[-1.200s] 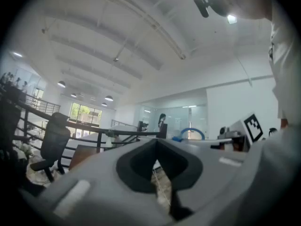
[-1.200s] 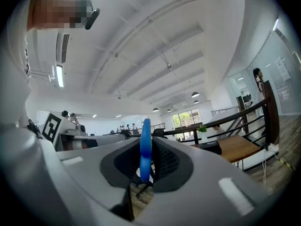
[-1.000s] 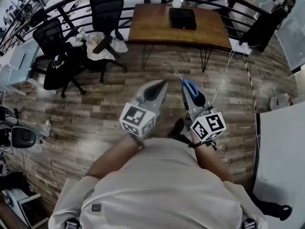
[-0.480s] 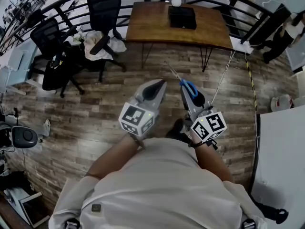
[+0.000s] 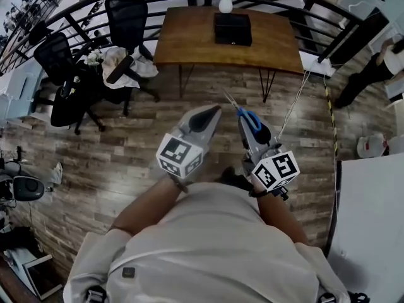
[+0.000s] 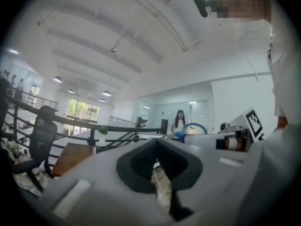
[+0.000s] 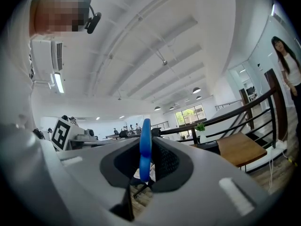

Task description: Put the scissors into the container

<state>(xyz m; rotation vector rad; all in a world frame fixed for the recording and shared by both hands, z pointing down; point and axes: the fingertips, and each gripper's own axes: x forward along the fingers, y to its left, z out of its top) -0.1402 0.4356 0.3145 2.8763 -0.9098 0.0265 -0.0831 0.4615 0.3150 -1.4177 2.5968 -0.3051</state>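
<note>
At frame centre the left gripper (image 5: pixel 209 112) is clenched, empty; beside it the right gripper (image 5: pixel 246 126) pinches the blue-handled scissors (image 5: pixel 252 118) by a handle loop. On so thin a hold they may swivel or slip before reaching the black container (image 5: pixel 232 29) on the wooden table (image 5: pixel 189 40), top centre.

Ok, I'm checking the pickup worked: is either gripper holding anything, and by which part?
The right gripper holds the scissors by the blue handle, pinched between its jaws, blades pointing forward. The left gripper holds nothing; its jaws are together.
</note>
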